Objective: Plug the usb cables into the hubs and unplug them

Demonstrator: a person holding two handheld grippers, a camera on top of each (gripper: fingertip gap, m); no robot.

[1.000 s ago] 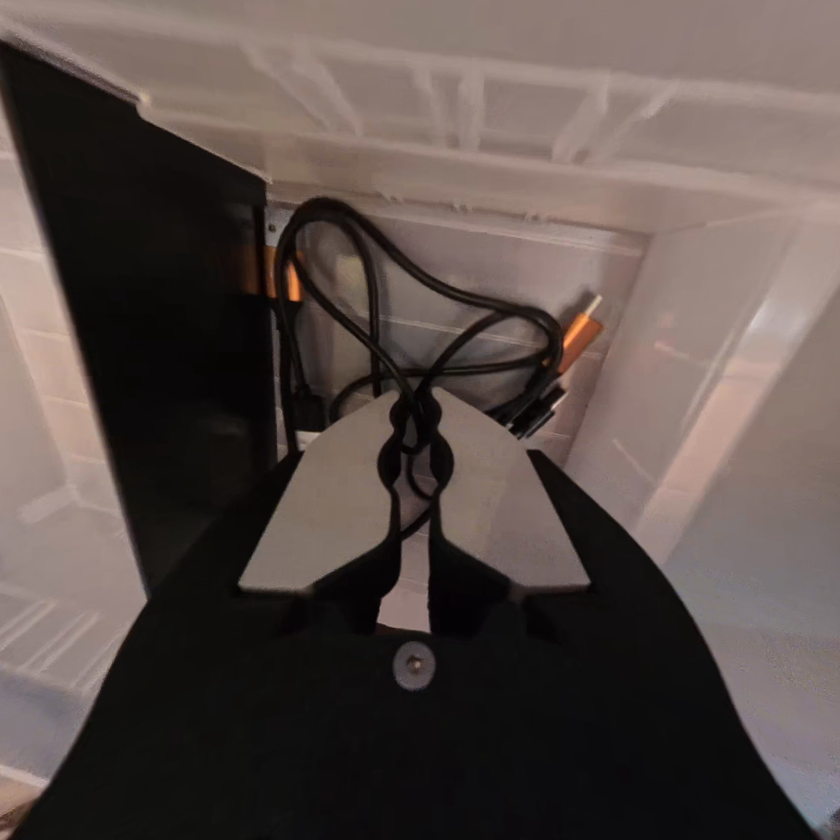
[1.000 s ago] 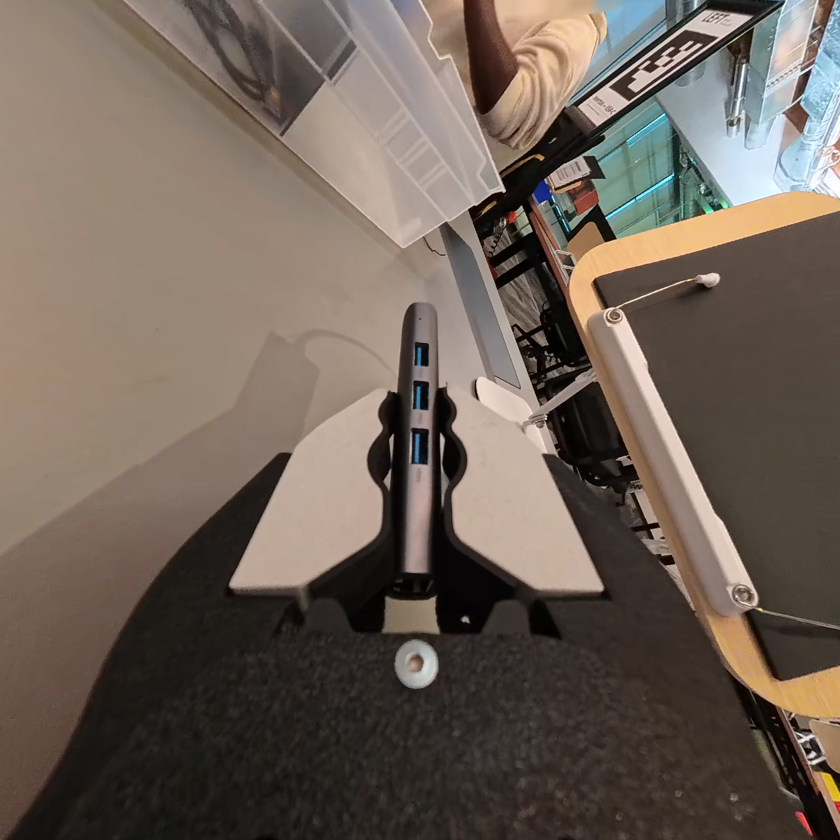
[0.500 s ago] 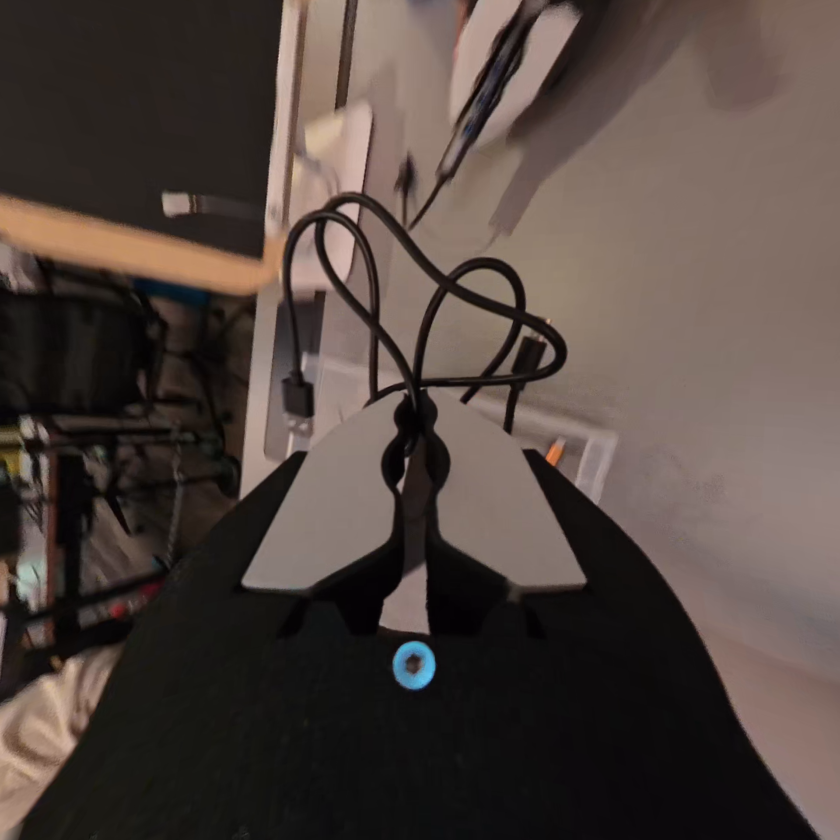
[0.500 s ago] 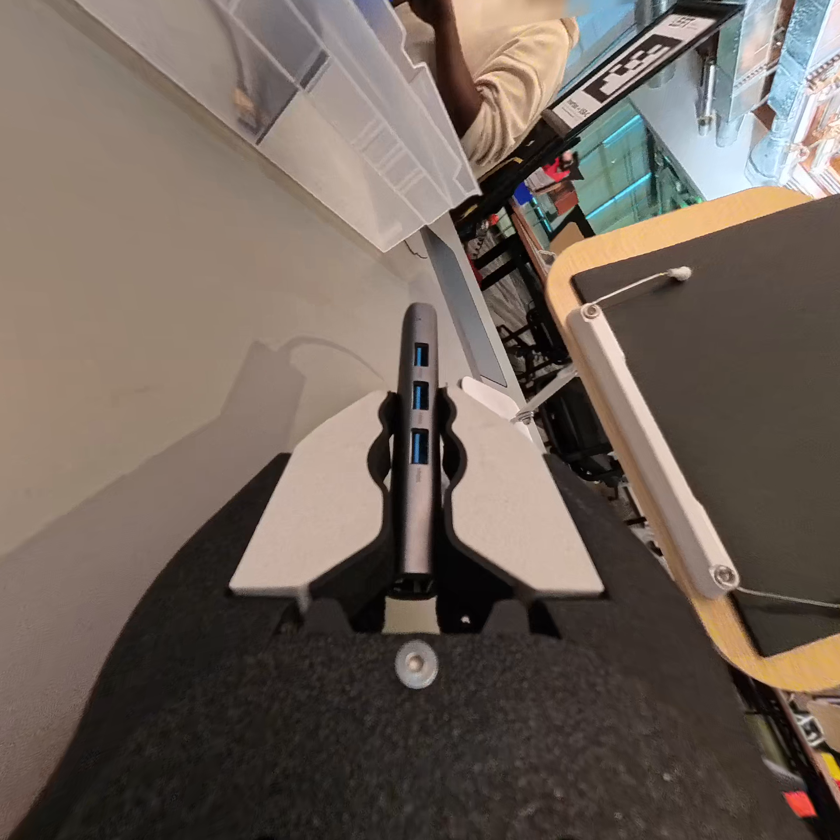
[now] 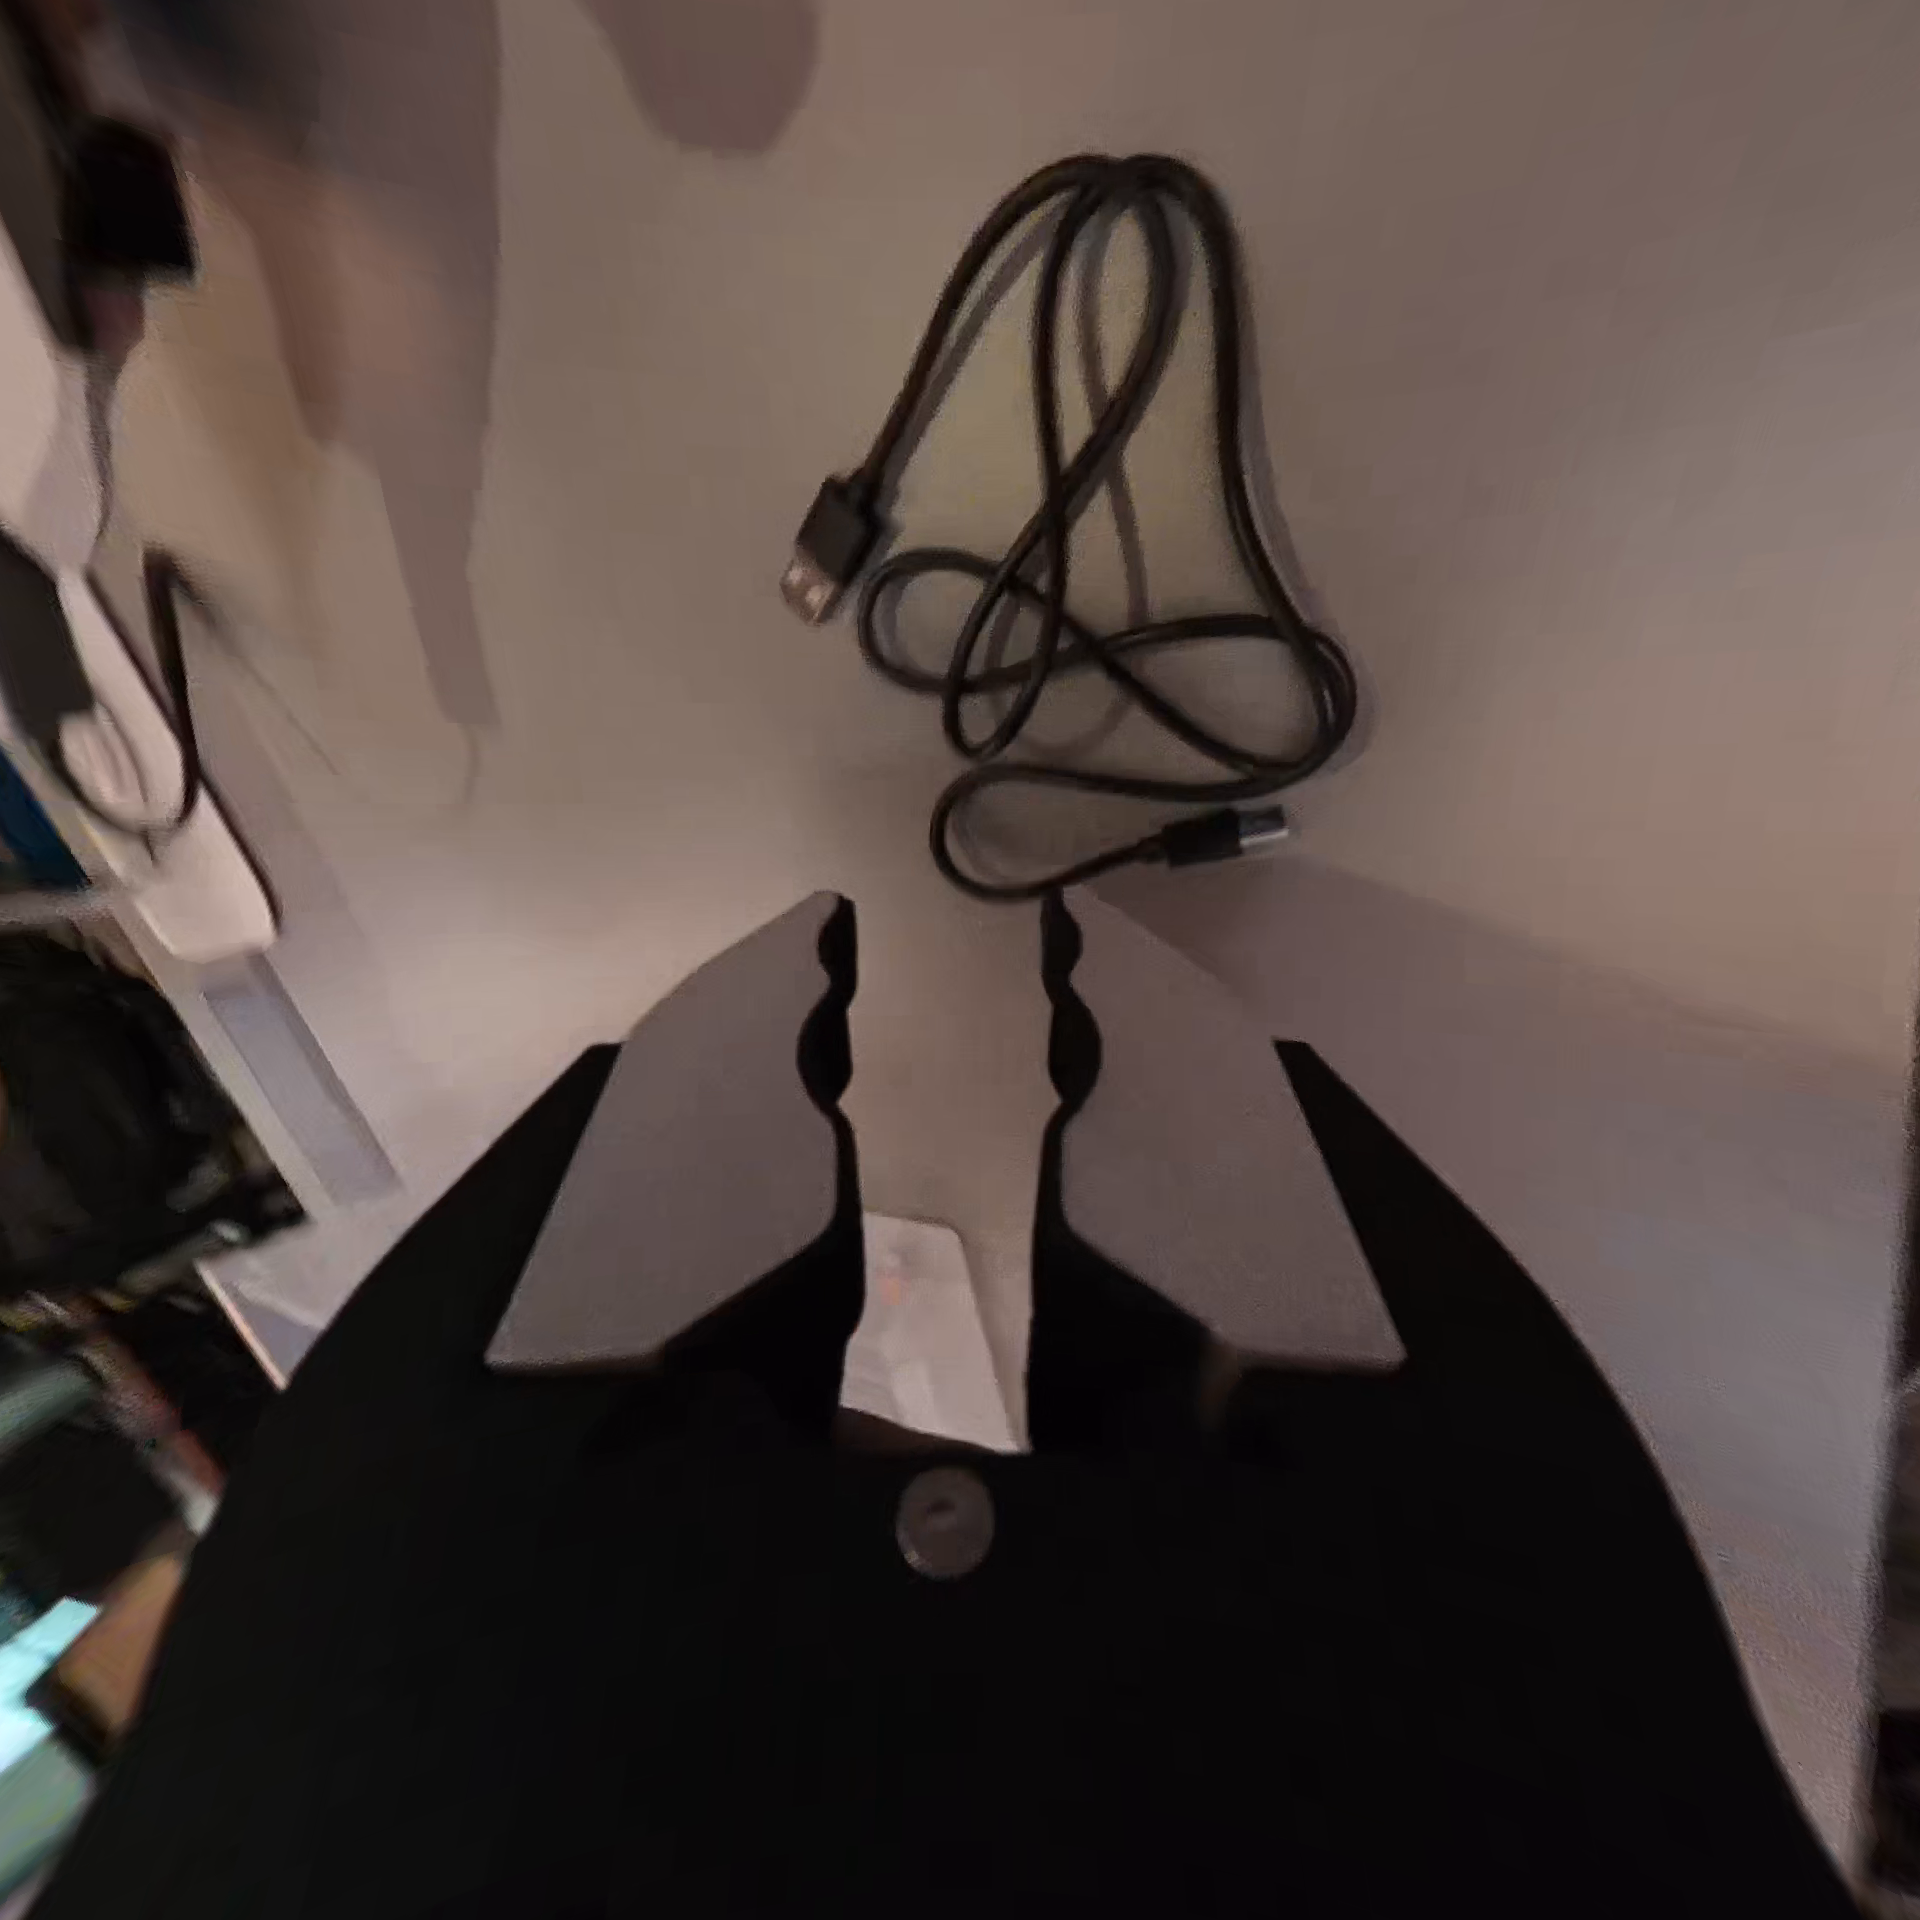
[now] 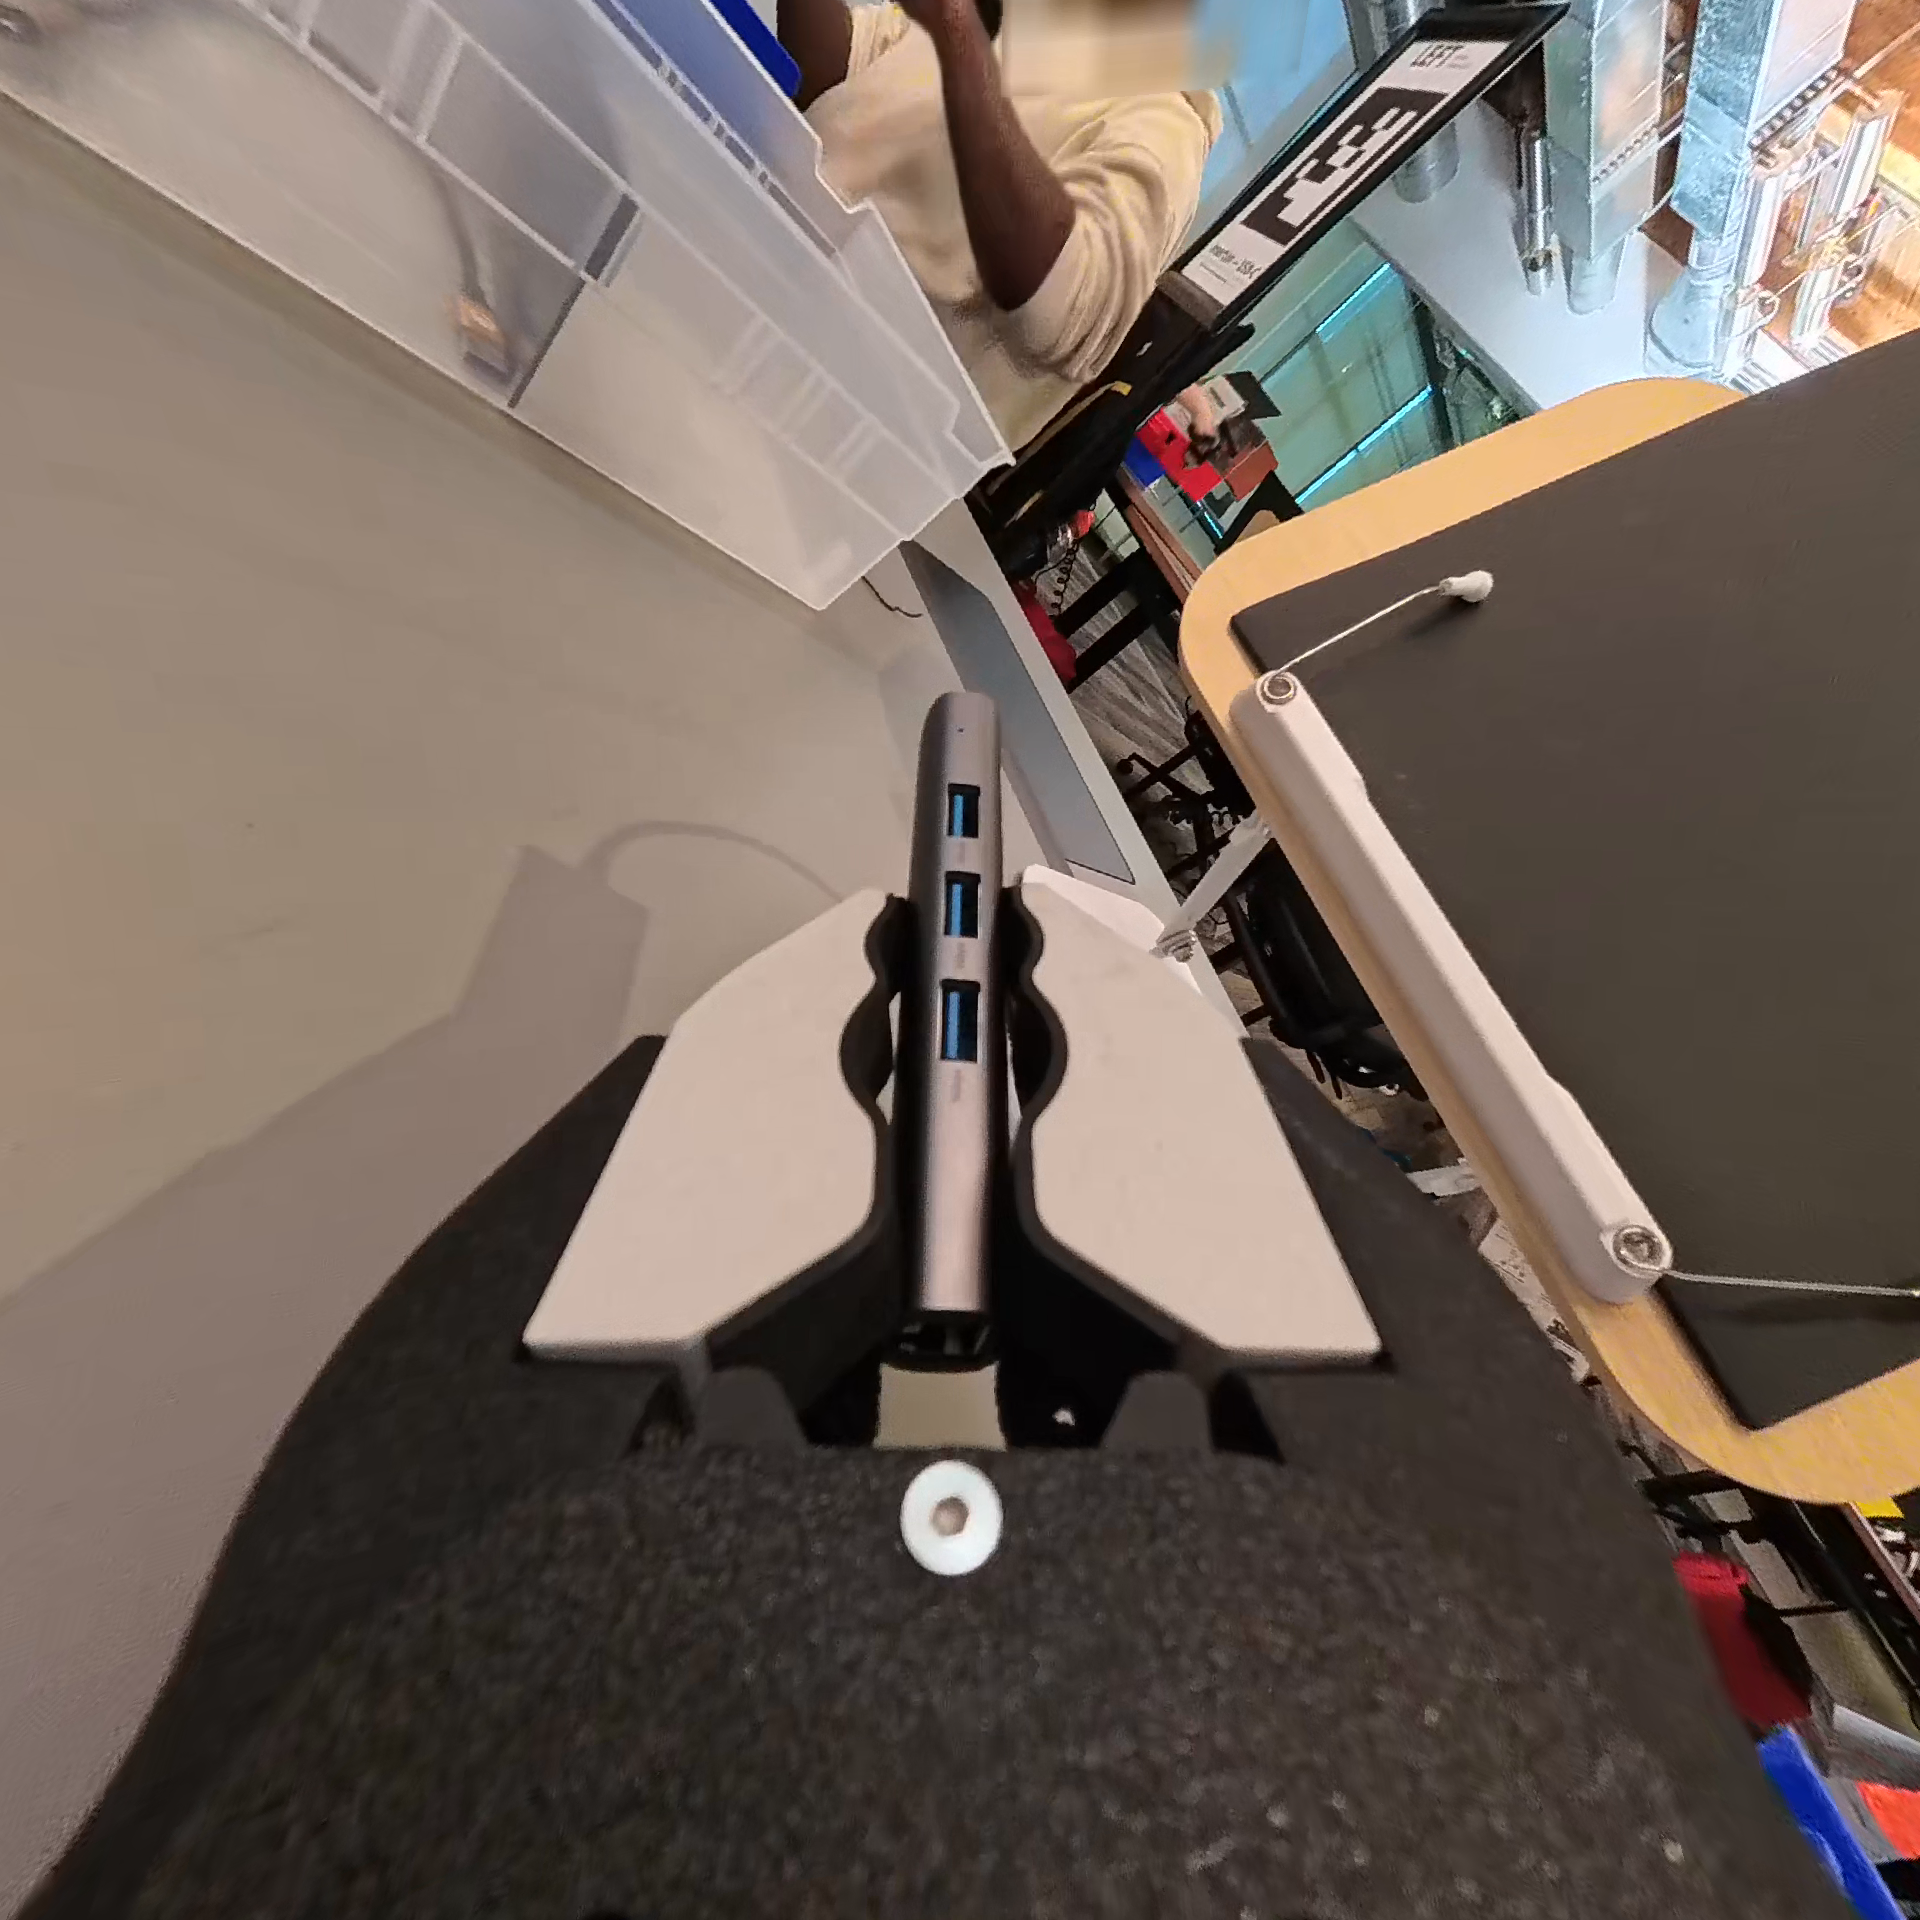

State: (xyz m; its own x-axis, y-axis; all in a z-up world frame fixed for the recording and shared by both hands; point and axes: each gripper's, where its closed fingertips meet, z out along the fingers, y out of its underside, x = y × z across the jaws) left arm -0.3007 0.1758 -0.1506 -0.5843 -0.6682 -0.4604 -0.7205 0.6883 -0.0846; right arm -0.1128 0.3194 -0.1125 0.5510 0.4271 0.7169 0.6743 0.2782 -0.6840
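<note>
A black USB cable lies loosely coiled on the pale table, just beyond my left gripper. Its USB-A plug points left and its small plug lies at the right, close to the right fingertip. The left gripper is open and empty. My right gripper is shut on a grey USB hub with three blue ports facing the camera; the hub sticks out past the fingertips above the table.
A clear plastic bin with cables inside stands at the table's far side. A person in a cream shirt is behind it. A wooden board with a black mat is at the right. Blurred dark cables and a white object lie at the left.
My left gripper carried the black cable out of the bin to the table, opened and let it go; the cable now lies on the table. The right gripper still holds the hub, nearly unmoved.
</note>
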